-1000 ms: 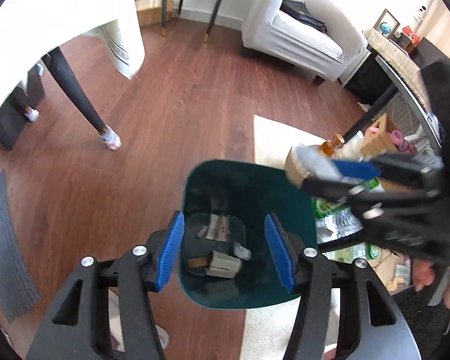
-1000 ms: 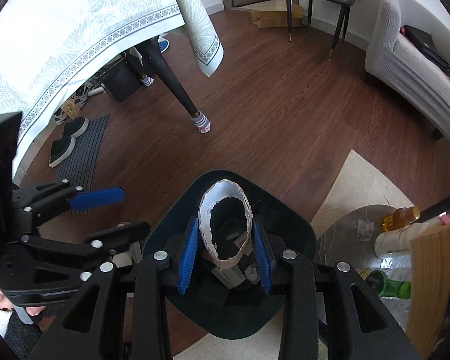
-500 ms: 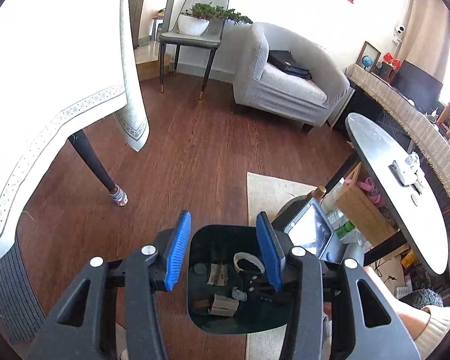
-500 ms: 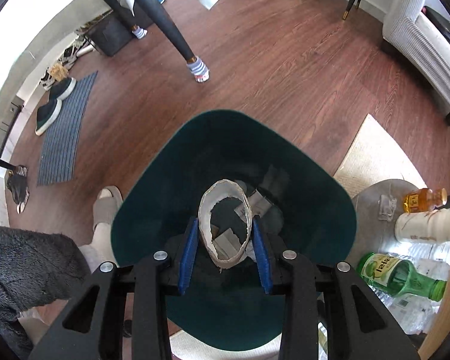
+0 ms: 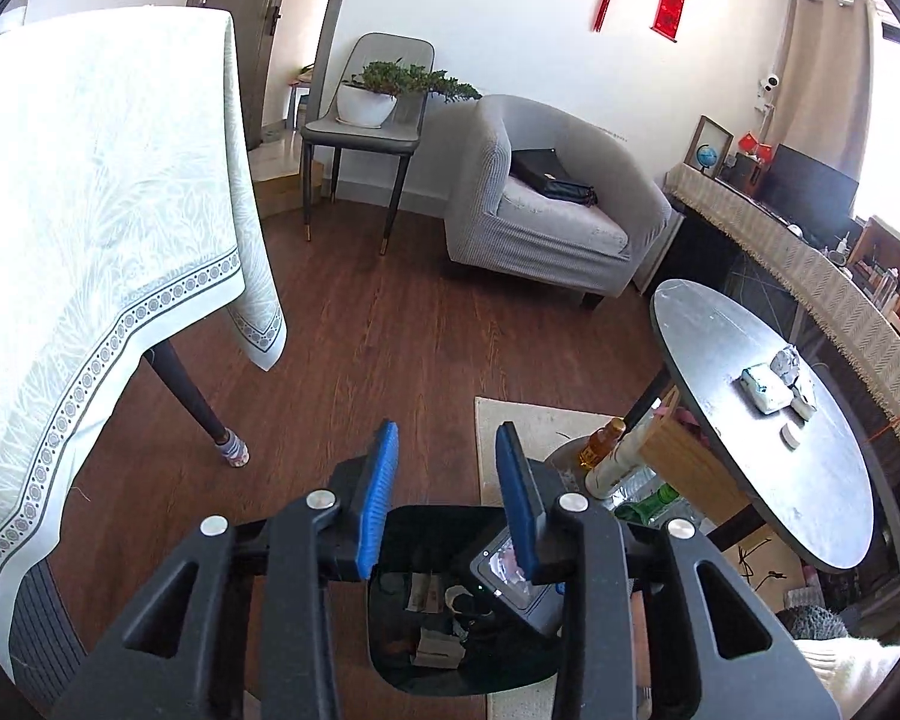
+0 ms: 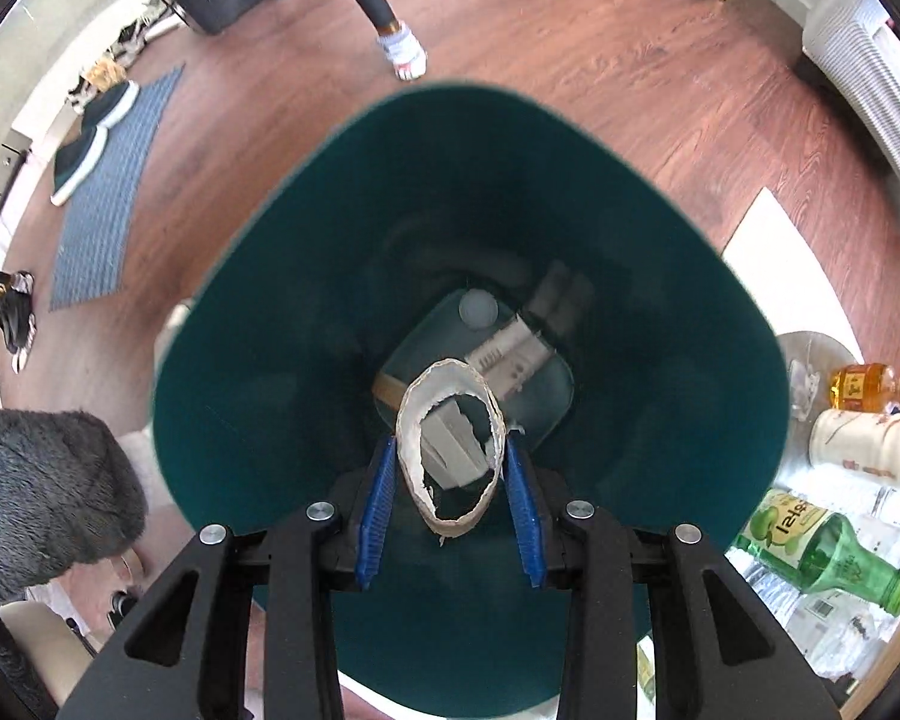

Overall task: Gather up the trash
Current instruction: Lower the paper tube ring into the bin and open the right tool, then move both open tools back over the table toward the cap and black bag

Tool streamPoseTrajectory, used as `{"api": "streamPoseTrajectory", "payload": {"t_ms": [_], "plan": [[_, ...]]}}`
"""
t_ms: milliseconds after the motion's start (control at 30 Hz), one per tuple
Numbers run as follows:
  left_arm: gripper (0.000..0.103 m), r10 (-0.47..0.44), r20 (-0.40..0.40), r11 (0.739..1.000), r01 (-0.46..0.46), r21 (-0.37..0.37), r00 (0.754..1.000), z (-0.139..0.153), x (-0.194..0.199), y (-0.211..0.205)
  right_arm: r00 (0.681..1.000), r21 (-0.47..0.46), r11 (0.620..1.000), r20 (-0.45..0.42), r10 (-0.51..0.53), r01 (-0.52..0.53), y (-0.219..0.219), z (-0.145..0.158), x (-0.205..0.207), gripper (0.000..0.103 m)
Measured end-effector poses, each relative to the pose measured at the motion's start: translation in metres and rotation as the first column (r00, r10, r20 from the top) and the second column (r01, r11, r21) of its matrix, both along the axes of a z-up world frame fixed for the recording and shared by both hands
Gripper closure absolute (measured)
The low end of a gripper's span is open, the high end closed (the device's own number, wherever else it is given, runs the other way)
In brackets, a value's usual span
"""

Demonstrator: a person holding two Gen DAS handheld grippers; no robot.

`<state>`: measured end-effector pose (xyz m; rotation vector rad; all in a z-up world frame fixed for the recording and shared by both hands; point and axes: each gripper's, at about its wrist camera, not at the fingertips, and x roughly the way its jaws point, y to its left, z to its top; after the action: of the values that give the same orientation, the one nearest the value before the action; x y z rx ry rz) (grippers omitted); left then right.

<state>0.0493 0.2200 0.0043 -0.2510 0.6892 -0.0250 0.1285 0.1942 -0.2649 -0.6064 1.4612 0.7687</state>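
Note:
My right gripper [image 6: 450, 468] points down into the mouth of a dark green bin [image 6: 330, 300], shut on a torn white paper ring [image 6: 411, 420] that hangs above scraps of card [image 6: 510, 354] on the bin's floor. In the left wrist view my left gripper [image 5: 447, 474] hovers higher, above the same bin [image 5: 390, 654]. Its jaws are closing with nothing between them. Part of the right gripper's body [image 5: 510, 582] shows inside the bin. Crumpled wrappers [image 5: 771, 381] lie on a round dark table [image 5: 810, 510] to the right.
A green bottle [image 6: 828, 552], a white bottle [image 6: 870, 444] and an amber bottle [image 6: 870, 387] crowd the floor right of the bin. A cloth-covered table [image 5: 90, 240] stands left, a grey armchair [image 5: 546, 204] behind. A person's fuzzy sleeve [image 6: 42, 492] is at lower left.
My left gripper has risen and tipped up toward the room, its jaws narrowing. My right gripper has sunk with the paper ring into the bin's mouth.

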Motion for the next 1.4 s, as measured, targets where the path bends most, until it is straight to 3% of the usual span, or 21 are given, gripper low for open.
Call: {"api": "streamPoseTrajectory", "payload": {"t_ms": [167, 400, 900, 1067, 1400], "plan": [[0.068, 0.005, 0.019, 1.0, -0.005, -0.013, 1.0, 0.006, -0.002, 0.002, 1.0, -0.055, 0.998, 0.016, 0.026, -0.025, -0.006, -0.008, -0.004, 0.048], [0.068, 0.008, 0.036, 1.0, -0.007, -0.022, 0.999, 0.012, 0.002, -0.001, 0.998, -0.011, 0.999, 0.044, 0.044, -0.044, -0.013, 0.013, -0.005, 0.048], [0.065, -0.009, 0.064, 1.0, 0.008, 0.004, 0.998, 0.024, 0.017, -0.023, 0.97, 0.255, 0.959, 0.234, 0.064, -0.124, -0.02, 0.135, -0.019, 0.048], [0.054, -0.024, 0.072, 1.0, 0.022, 0.02, 0.997, 0.029, 0.024, -0.031, 0.954, 0.326, 0.937, 0.299, 0.024, -0.125, -0.035, 0.171, -0.02, 0.048], [0.045, -0.068, 0.09, 0.997, 0.065, 0.033, 0.994, 0.037, 0.04, -0.061, 0.899, 0.457, 0.887, 0.413, -0.146, -0.066, -0.102, 0.25, -0.011, 0.053]]}}
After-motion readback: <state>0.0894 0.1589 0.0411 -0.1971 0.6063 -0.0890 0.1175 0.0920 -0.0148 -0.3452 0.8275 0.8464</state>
